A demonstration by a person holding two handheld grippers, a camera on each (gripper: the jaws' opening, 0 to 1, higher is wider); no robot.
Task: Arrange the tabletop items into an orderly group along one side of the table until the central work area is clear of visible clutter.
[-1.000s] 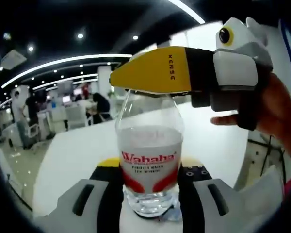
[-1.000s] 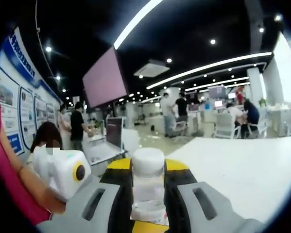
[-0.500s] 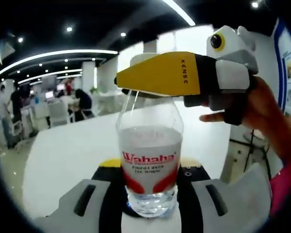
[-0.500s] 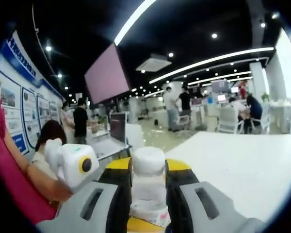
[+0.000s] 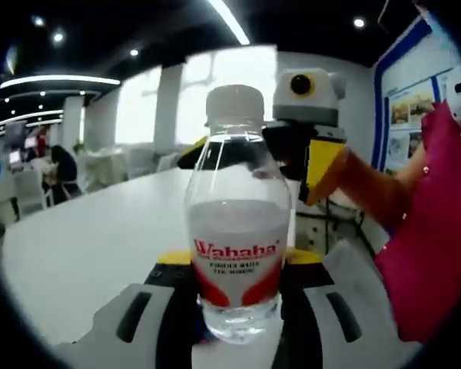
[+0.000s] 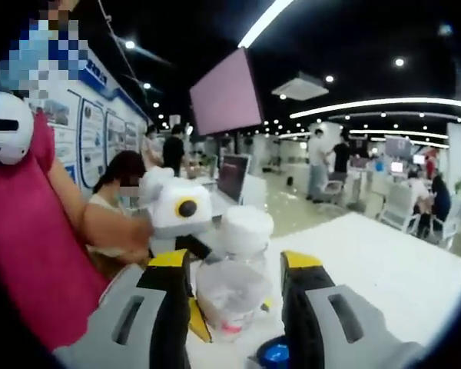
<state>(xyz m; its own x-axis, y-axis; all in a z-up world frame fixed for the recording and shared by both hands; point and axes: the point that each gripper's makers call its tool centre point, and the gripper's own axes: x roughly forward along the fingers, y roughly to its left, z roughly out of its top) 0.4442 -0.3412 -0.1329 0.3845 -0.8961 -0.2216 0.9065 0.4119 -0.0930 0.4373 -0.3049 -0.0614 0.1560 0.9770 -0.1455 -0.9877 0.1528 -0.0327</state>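
Note:
A clear Wahaha water bottle (image 5: pixel 237 231) with a red and white label and a white cap (image 5: pixel 234 104) stands upright over the white table (image 5: pixel 77 246). My left gripper (image 5: pixel 237 269) is shut on its lower body. My right gripper (image 5: pixel 307 150) hovers behind the bottle's upper right, apart from the cap. In the right gripper view the bottle (image 6: pixel 230 288) and its cap (image 6: pixel 246 228) sit just ahead of my right gripper (image 6: pixel 237 269), whose jaws stand open on either side without touching it. The left gripper (image 6: pixel 177 211) shows behind the bottle there.
The person's pink sleeve (image 5: pixel 434 231) fills the right side, close to the bottle. The white table (image 6: pixel 384 261) stretches away bare to the right. A small blue round thing (image 6: pixel 276 355) lies low between the right jaws. People, chairs and screens are far behind.
My right gripper has let go of the bottle cap, opened and drawn back from it. Both views have swung round; the bottle stays in the left gripper.

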